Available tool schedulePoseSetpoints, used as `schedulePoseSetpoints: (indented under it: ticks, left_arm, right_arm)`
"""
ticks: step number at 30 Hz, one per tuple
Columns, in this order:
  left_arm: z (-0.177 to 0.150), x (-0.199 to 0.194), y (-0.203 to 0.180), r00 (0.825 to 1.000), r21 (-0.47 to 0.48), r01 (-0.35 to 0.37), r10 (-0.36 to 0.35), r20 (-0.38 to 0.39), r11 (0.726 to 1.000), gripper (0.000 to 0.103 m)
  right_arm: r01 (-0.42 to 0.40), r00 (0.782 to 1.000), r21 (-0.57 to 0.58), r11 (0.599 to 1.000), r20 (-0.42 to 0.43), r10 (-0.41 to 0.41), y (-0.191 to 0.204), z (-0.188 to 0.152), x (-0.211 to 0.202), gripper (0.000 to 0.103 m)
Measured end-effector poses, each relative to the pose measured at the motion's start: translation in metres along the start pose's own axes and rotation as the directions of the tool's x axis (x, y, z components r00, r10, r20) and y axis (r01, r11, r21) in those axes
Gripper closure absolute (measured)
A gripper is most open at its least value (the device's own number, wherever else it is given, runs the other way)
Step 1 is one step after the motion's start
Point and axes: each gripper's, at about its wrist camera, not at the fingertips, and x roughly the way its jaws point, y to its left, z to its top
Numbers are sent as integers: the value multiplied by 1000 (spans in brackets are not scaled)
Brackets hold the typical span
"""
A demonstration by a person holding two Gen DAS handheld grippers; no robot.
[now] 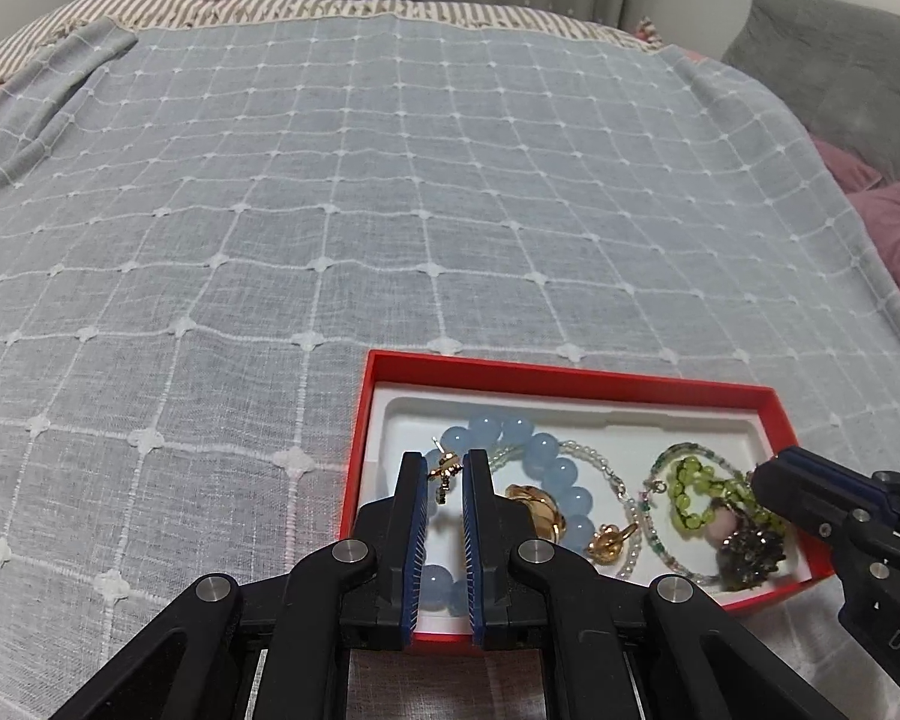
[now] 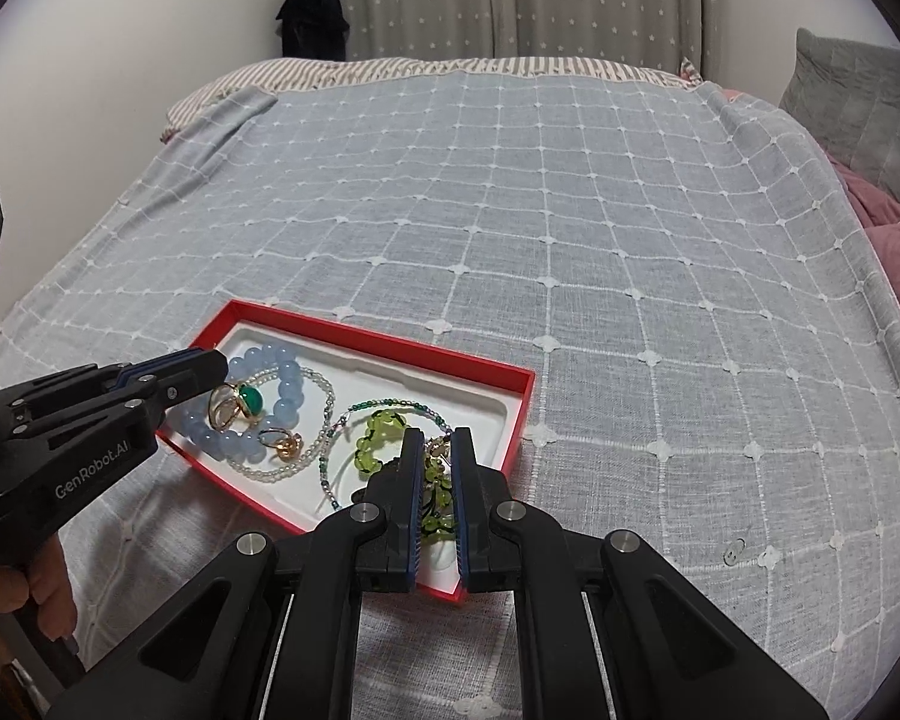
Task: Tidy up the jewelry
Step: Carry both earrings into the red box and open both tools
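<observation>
Between the pads of my left tool (image 1: 445,468) sits a small gold earring (image 1: 444,471), pinched near the tips and held just above the left end of the red box (image 1: 561,377). That box is where the jewelry lies: a blue bead bracelet (image 1: 546,450), a thin pearl strand (image 1: 600,462), a gold ring (image 1: 537,516), a second small gold piece (image 1: 609,543), a green bead bracelet (image 1: 693,489) and a dark cluster (image 1: 750,552) at the right end, all loose on the white insert and partly overlapping. From the right wrist view I also see a ring with a green stone (image 2: 243,402) lying inside the loop of the blue bracelet.

My right tool (image 2: 437,456) is narrow, its pads closed to a slim gap over the right end of the box, with green beads and a small gold piece showing between them. I cannot tell whether it grips them or only hangs above them.

As I judge it, the sorting is early: nearly everything is in one heap in the single tray, and I see no piece laid out on the bed (image 1: 390,180), whose blue checked cover spreads wide beyond the box. Only the earring is clearly lifted. What remains is to untangle the strands, separate rings from bracelets, and give each its own spot.
</observation>
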Motion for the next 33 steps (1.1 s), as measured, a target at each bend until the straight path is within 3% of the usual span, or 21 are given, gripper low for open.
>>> schedulePoseSetpoints:
  ticks: [5,9,12,17,23,27,33]
  left_arm:
    - [0,0,-1,1000,1,1,-1,1,1000,95]
    - [-1,-5,-2,1000,9,-5,5,11,1000,79]
    - [0,-8,-3,1000,12,3,-3,16,1000,77]
    - [-1,-16,-6,1000,25,13,-14,18,1000,63]
    - [-4,-32,-10,999,37,34,-35,31,999,52]
    - [-9,-39,-14,999,48,31,-32,21,998,37]
    - [-23,-42,-14,999,46,-31,32,-21,998,24]
  right_arm:
    - [3,1000,8,1000,-6,-3,-2,0,2,94]
    - [-16,1000,13,1000,-6,16,-2,0,3,93]
    - [-23,1000,6,1000,-3,23,0,1,1,89]
    - [-41,999,15,999,16,41,0,1,-10,67]
    - [-49,999,38,998,23,48,-3,-1,-25,56]
    - [-34,999,66,997,7,33,-7,-6,-33,46]
    - [26,999,90,996,-46,-22,-11,-18,-38,35]
